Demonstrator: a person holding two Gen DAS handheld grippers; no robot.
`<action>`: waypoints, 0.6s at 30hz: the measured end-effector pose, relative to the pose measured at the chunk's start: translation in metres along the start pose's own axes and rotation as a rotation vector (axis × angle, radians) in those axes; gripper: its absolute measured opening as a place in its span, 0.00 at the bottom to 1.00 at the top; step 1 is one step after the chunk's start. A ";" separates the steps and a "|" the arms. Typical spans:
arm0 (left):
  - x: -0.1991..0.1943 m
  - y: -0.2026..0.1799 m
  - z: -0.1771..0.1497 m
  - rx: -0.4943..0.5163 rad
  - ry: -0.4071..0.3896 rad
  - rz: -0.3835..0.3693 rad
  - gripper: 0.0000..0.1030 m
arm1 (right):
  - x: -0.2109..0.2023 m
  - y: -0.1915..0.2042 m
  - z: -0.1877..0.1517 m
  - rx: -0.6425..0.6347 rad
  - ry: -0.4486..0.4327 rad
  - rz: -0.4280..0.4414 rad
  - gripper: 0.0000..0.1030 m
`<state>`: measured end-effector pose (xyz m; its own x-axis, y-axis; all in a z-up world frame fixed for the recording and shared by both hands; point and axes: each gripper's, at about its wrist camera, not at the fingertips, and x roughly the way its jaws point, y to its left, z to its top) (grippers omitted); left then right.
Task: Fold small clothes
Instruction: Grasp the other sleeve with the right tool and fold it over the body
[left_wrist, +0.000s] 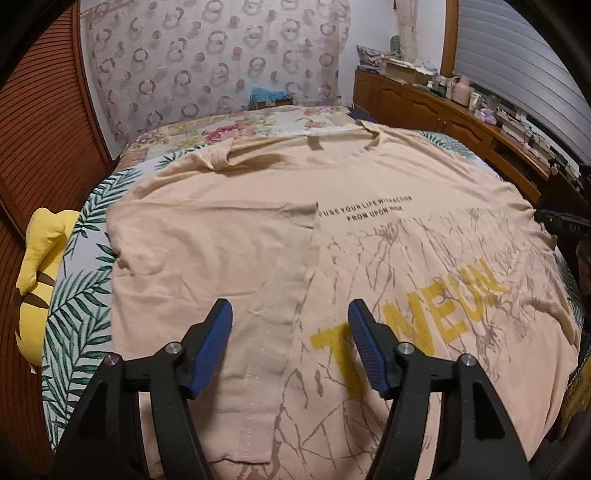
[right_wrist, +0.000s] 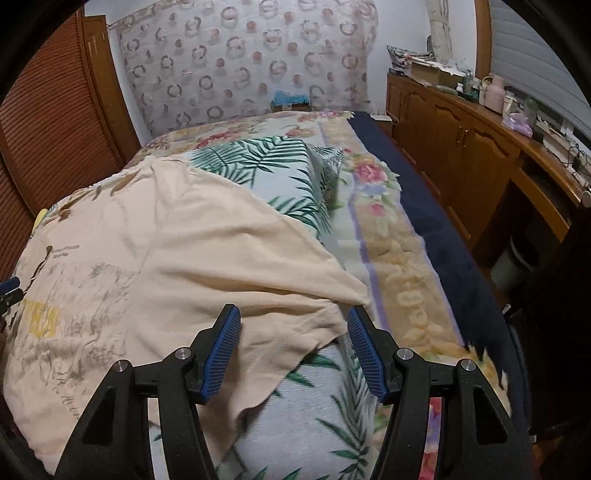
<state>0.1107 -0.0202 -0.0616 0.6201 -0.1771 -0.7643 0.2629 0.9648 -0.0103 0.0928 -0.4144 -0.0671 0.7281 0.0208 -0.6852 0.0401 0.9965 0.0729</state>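
A peach T-shirt (left_wrist: 258, 206) with yellow letters and a grey branch print lies spread on the bed. Its left side is folded in over the print, the hem strip (left_wrist: 273, 332) running between my fingers. My left gripper (left_wrist: 290, 310) is open and empty just above that folded edge. In the right wrist view the same shirt (right_wrist: 184, 258) lies at left, its right sleeve (right_wrist: 314, 295) loose and rumpled. My right gripper (right_wrist: 293, 317) is open and empty over the sleeve's edge. The right gripper also shows at the right edge of the left wrist view (left_wrist: 561, 218).
The bed has a leaf-print sheet (right_wrist: 314, 413) over a floral blanket (right_wrist: 399, 266). A yellow plush toy (left_wrist: 37, 280) lies at the bed's left edge. A wooden cabinet (right_wrist: 461, 147) with clutter on top runs along the right. A slatted wooden door (left_wrist: 37, 129) stands at left.
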 end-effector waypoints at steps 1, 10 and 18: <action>0.002 -0.001 0.000 0.001 0.004 0.000 0.64 | -0.002 -0.002 0.001 0.005 0.000 0.000 0.61; 0.008 -0.004 -0.002 0.007 0.010 0.013 0.66 | -0.001 -0.022 -0.002 0.085 0.019 0.049 0.59; 0.009 -0.009 -0.005 0.014 0.007 0.008 0.71 | -0.006 -0.014 -0.006 0.011 -0.017 0.019 0.20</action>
<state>0.1098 -0.0293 -0.0715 0.6173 -0.1684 -0.7685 0.2685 0.9633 0.0046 0.0841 -0.4282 -0.0683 0.7400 0.0382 -0.6715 0.0335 0.9951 0.0935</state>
